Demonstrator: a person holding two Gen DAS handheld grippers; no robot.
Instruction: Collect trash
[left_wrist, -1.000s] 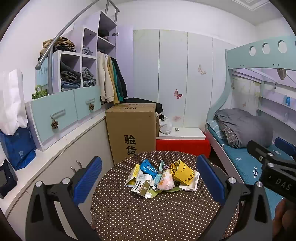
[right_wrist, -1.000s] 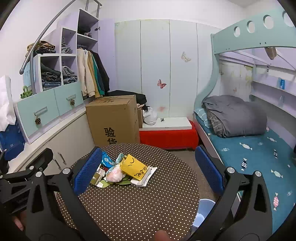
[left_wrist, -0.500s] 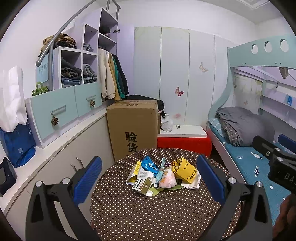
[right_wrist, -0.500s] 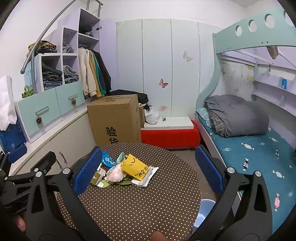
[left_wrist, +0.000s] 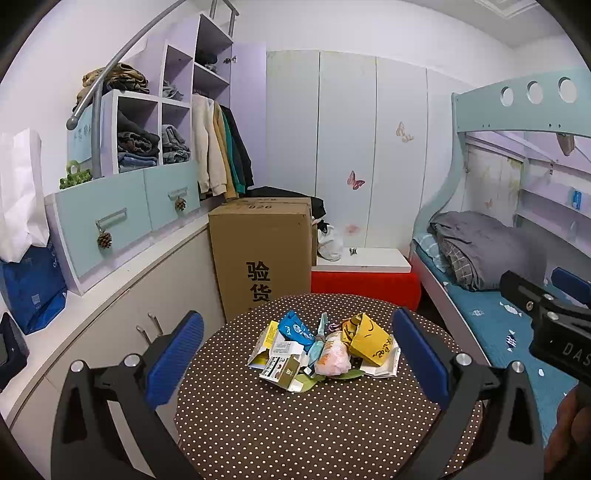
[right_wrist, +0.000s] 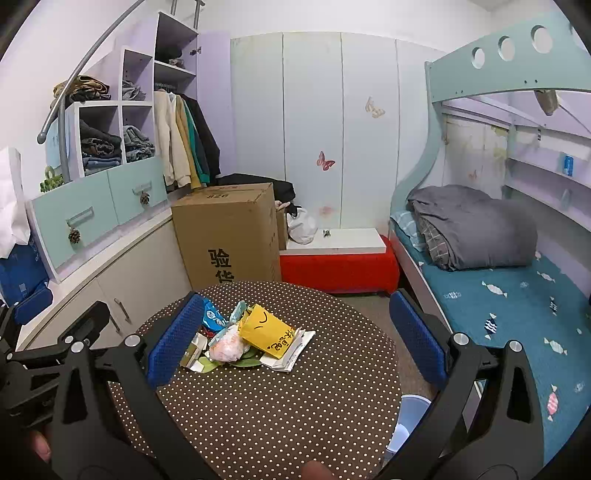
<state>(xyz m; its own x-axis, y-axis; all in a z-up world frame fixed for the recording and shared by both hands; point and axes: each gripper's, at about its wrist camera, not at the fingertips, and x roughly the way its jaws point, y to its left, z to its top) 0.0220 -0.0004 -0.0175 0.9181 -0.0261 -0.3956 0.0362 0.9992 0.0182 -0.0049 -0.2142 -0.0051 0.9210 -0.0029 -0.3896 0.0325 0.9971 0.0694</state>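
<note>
Trash pile (left_wrist: 321, 350): wrappers, cartons and paper heaped together near the middle of the round dotted tabletop (left_wrist: 314, 424); nothing lifted from it yet.
Pile contents: yellow paper bag (right_wrist: 264, 330) at the 3 o'clock side lying over a folded leaflet, pale pink plastic lump (left_wrist: 332, 358) in the centre, blue packet (left_wrist: 295, 328) toward 11 o'clock, small printed carton (left_wrist: 280, 371) at 7 o'clock.
Left gripper (left_wrist: 297, 354): fingers spread wide and empty, held above the near part of the tabletop, the heap sitting between the two blue pads in its view.
Right gripper (right_wrist: 295, 343): fingers also wide apart and holding nothing; the heap lies toward 10 o'clock in its view, partly behind the left pad.
Bin: a pale blue rim (right_wrist: 410, 413) shows below the tabletop edge at about 4 o'clock in the right view, probably the container; too little shows to be sure.
Step in hand: approach, I'd say, both tools lined up on the heap before any grasp.
Next move: lower one gripper onto a single loose piece, likely the yellow bag on top, close on a fold or edge, then carry it over the tabletop edge to the bin.
</note>
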